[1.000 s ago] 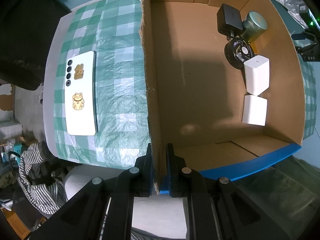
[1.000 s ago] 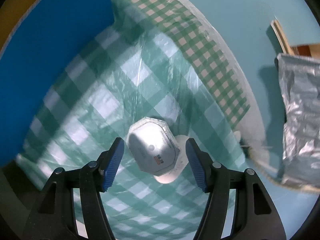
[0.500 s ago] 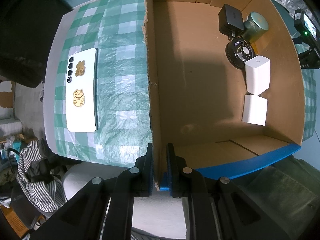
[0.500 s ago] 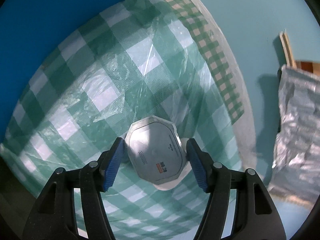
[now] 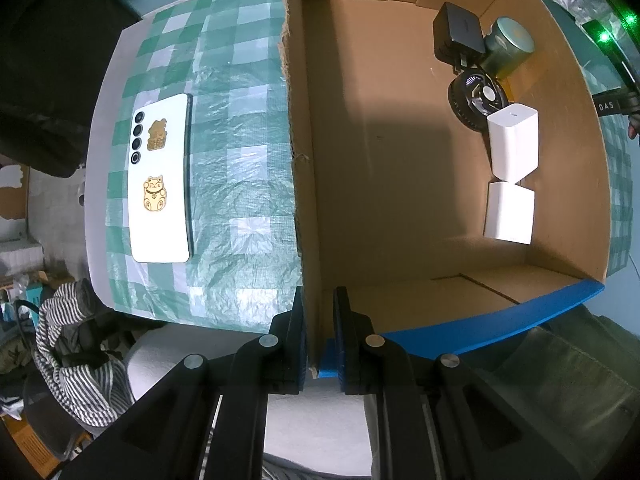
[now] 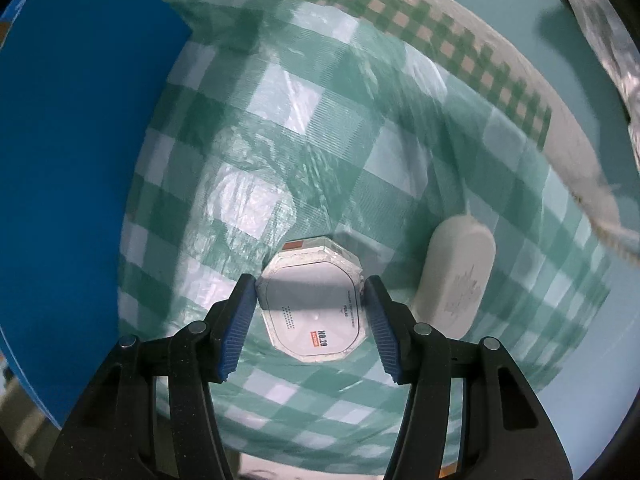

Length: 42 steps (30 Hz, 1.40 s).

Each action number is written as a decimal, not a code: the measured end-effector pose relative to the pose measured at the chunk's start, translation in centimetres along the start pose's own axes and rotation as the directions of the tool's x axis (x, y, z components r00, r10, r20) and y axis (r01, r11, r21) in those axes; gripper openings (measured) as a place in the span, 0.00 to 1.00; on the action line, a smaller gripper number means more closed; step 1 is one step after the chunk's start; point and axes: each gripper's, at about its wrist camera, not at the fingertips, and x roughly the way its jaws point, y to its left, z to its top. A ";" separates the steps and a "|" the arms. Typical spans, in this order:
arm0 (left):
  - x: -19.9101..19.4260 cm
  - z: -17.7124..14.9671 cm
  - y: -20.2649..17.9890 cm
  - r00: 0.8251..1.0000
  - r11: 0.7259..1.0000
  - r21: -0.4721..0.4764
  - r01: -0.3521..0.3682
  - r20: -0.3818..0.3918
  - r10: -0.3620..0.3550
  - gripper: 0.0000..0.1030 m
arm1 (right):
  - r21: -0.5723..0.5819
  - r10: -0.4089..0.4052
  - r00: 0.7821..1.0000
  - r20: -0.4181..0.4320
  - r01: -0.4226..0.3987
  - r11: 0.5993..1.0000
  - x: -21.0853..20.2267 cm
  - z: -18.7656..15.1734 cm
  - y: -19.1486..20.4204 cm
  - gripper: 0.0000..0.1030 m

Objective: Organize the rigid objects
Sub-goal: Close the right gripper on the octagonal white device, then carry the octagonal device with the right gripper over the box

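My left gripper (image 5: 320, 320) is shut on the near corner wall of an open cardboard box (image 5: 304, 200) with blue outer sides. Inside the box lie two white cubes (image 5: 514, 142), a black fan (image 5: 476, 98), a black adapter (image 5: 458, 34) and a green tin (image 5: 510, 42). A white phone (image 5: 162, 180) with gold cat stickers lies on the checked cloth left of the box. My right gripper (image 6: 310, 312) is shut on an octagonal clear case (image 6: 314, 312) and holds it above the cloth. A white oval case (image 6: 456, 280) lies to its right.
The box's blue wall (image 6: 72, 180) stands left of my right gripper. The green checked cloth (image 6: 320, 140) covers the table; its edge runs at the right. A silver bag (image 6: 600, 20) lies beyond the edge. Striped fabric (image 5: 80, 360) sits below the table at the left.
My right gripper has closed on the octagonal case and lifted it off the white oval case, which now lies uncovered to the right. The left gripper stays clamped on the box wall.
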 end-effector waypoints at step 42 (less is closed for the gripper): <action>-0.3 0.0 0.3 1.000 1.000 0.014 0.009 0.005 -0.009 0.11 | -0.071 0.059 0.985 0.161 -0.048 0.996 -10.1 -2.9 6.6 0.53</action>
